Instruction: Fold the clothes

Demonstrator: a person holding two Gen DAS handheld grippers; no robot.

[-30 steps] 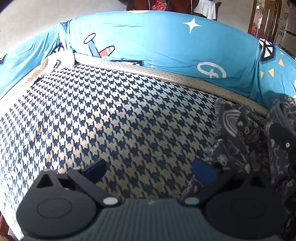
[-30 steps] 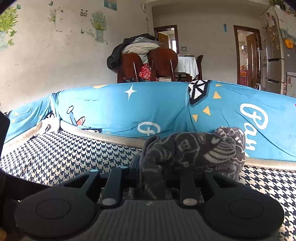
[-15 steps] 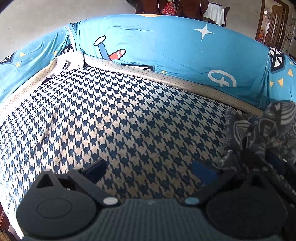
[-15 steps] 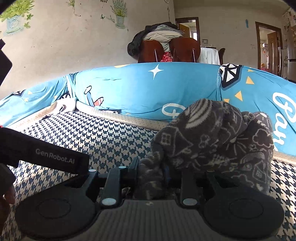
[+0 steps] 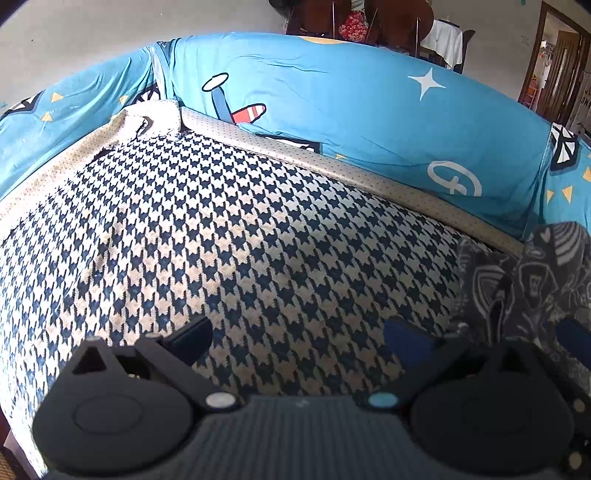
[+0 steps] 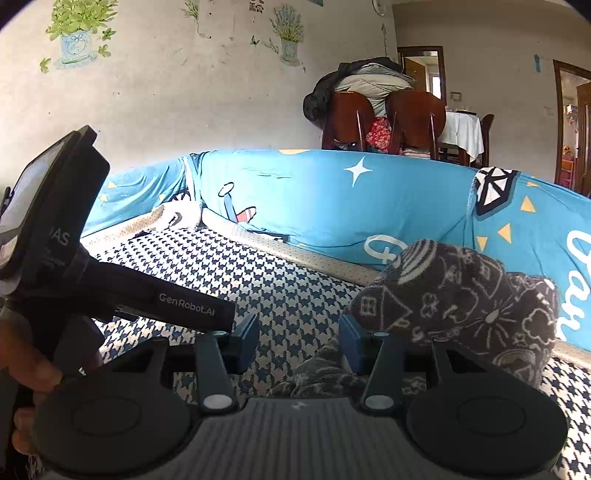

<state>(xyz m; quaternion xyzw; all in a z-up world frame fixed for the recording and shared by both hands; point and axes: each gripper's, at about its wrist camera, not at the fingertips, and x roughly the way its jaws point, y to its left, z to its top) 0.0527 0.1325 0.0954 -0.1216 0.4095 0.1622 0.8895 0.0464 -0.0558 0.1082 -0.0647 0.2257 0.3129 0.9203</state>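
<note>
I find the work surface to be a sofa seat [image 5: 229, 236] under a houndstooth cover, edged at the far side by a beige dotted border [image 5: 369, 177] and backed by cushions [image 5: 351, 107] in a blue printed cover. Beyond the cushions the right view shows a marked white wall with plant stickers [image 6: 77, 33], two wooden chairs [image 6: 384, 122] heaped with bedding, a table with a white cloth [image 6: 461, 133] and open doorways. My left gripper [image 5: 295, 336] is pitched down over bare seat; its jaws stand wide apart with nothing between them. In the right view I see its body reaching in from the left, held by a hand [image 6: 26, 373] at the lower left edge. My right gripper [image 6: 299, 339] points shallowly down and across the seat toward the cushions; its jaws are opening, a gap of seat showing between the pads, with a low fold of the garment [image 6: 454, 306] lying in the gap close to the right jaw. I cannot tell whether that fold touches the pad. The garment, dark grey fleece with white doodle print, sits bunched in a mound ahead of and to the right of the right jaw, close to the border. As it lies, its long axis runs roughly across the jaw line, from the right jaw outward to the right; it has no clear pointing end. In the left view the garment [image 5: 524, 280] lies beyond the right jaw, outside the gap.
</note>
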